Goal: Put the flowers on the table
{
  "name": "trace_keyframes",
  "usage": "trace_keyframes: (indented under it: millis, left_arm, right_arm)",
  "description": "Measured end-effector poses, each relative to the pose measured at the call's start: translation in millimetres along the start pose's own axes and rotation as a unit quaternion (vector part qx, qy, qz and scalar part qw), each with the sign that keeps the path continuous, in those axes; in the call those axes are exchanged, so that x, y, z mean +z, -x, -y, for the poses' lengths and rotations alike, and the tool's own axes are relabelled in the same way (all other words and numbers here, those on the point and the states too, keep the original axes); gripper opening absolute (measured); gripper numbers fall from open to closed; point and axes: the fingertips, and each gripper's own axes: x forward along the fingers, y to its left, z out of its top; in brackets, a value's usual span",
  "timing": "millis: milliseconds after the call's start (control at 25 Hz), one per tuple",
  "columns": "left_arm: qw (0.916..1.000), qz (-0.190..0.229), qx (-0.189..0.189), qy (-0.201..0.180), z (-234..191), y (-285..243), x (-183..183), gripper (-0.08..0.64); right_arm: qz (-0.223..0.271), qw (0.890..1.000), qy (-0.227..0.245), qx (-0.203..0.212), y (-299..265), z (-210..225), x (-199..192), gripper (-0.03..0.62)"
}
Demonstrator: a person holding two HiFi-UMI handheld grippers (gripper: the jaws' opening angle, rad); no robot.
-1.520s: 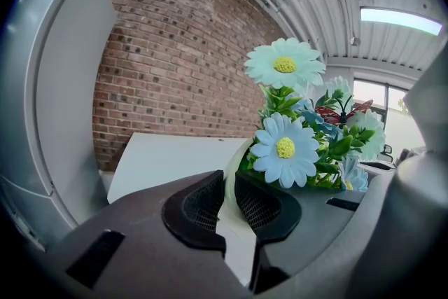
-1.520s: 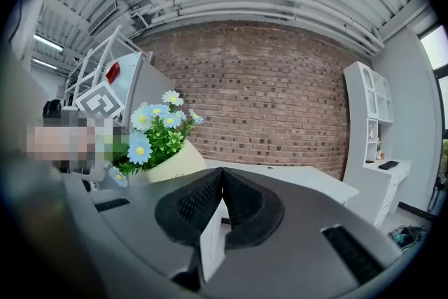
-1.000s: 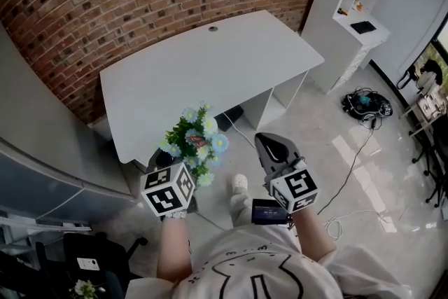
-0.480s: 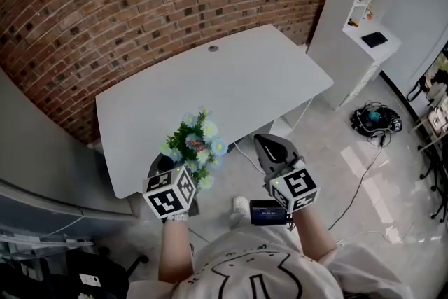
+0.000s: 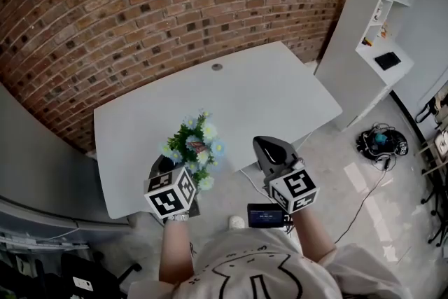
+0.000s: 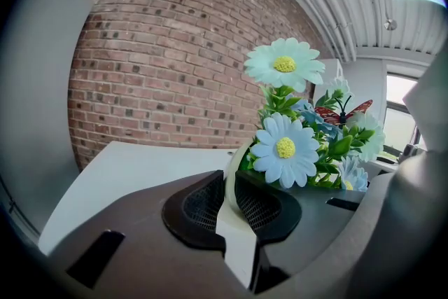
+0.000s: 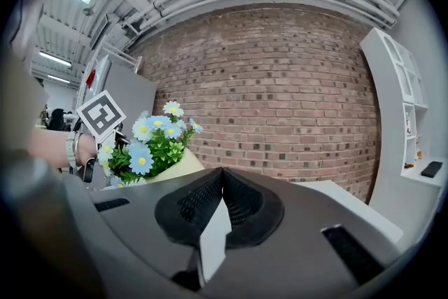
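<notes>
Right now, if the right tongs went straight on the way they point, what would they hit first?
Probably the white table, whose near edge lies just ahead of the right tongs. If they clear its top, the brick wall behind comes next. Depth is hard to judge.

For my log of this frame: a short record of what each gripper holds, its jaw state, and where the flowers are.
left gripper: shut on the cream pot rim
right gripper: jaws together, nothing between them
flowers: blue and white daisies, upright in the pot, held in the air
table: white, against the brick wall
status: flowers not yet set down
</notes>
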Motion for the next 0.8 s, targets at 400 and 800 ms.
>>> trace_keyframes:
  millis: [400, 800]
  left_arm:
    - [0.9999, -0.003, 0.014, 0.000, -0.2, -40.3, 12.6, 0.057]
    - [0.9998, -0.010, 0.015, 0.005, -7.5, -77.1, 27.8, 0.057]
  right_arm:
    - [-0.008, 1.000, -0.008, 0.011, -33.7, 27.8, -10.7, 0.017]
    - [-0.015, 1.000, -0.010, 0.009, -66.6, 49.7, -10.9, 0.017]
